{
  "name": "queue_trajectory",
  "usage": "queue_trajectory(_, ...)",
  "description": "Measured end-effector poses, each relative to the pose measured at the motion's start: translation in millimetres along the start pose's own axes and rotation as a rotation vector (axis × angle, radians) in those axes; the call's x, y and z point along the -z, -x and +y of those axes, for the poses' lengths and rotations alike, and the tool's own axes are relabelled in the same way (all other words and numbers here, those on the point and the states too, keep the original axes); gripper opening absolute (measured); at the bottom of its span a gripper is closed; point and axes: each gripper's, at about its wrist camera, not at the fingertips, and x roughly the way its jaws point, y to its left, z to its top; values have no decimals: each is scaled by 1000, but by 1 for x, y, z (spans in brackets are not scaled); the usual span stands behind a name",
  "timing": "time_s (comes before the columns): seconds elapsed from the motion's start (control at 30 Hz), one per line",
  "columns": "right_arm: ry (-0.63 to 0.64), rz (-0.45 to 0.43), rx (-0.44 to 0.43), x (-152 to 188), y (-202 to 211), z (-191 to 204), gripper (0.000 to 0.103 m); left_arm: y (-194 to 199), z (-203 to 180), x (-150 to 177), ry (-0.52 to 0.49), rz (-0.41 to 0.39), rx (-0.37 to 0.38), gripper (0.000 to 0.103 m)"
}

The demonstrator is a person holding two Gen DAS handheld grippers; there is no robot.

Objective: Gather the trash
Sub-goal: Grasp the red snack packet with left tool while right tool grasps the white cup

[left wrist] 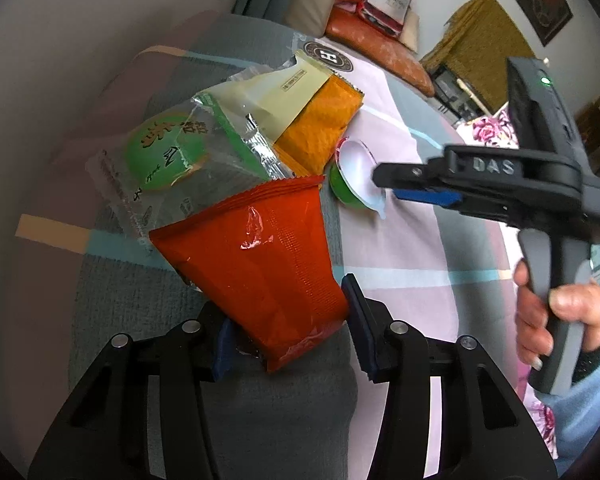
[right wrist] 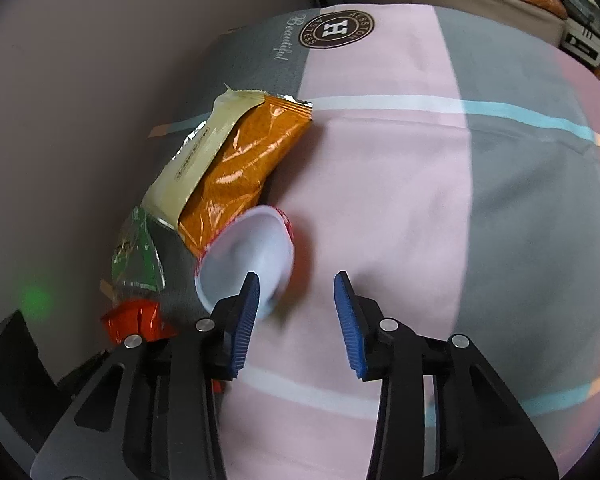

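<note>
**Red wrapper between the left jaws, cup at the right gripper's tip**

The left gripper (left wrist: 288, 332) sits lowest in its own view, its jaws narrowed around the bottom end of a red snack wrapper (left wrist: 256, 256); the left pad is hidden behind the foil and the right pad stands at the wrapper's edge, so a firm pinch cannot be confirmed. The wrapper lies on the cloth-covered table (left wrist: 400, 240), on a grey panel near its left edge. Just beyond it lie a clear wrapper with a green disc (left wrist: 168, 160) and an orange and cream packet (left wrist: 312, 112), overlapping one another. To the right of these a small green cup with a white inside (left wrist: 352, 176) lies tipped on the pink panel.

The right gripper (right wrist: 296, 312), held by a person's hand (left wrist: 556, 320), stands partly open with nothing between its pads; its left finger (right wrist: 246, 320) overlaps the cup's rim (right wrist: 248, 256). Whether it touches cannot be told. Near the table's far edge the cloth bears a round brown logo (right wrist: 336, 30).
</note>
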Motion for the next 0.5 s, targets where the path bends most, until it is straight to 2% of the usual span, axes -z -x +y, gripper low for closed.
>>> queue_trajectory(0.1, 7, -3, 1, -3, -10, 6, 36, 1, 3, 1, -1, -1, 5, 49)
queue_trajectory(0.17, 14, 1, 8, -3, -14, 6, 18, 2, 2, 2, -2, -3, 4, 49)
queue_trajectory(0.23, 29, -18, 26, -1, -13, 7, 8, 1, 2, 2, 1, -2, 8, 49)
queue_trajectory(0.33, 30, -52, 42, 3, -2, 4, 6, 2, -2, 3, -4, 1, 23, 49)
queue_trajectory(0.5, -10, -97, 51, 16, 25, -19, 6, 4, -30, 8, -85, 10, 43, 48)
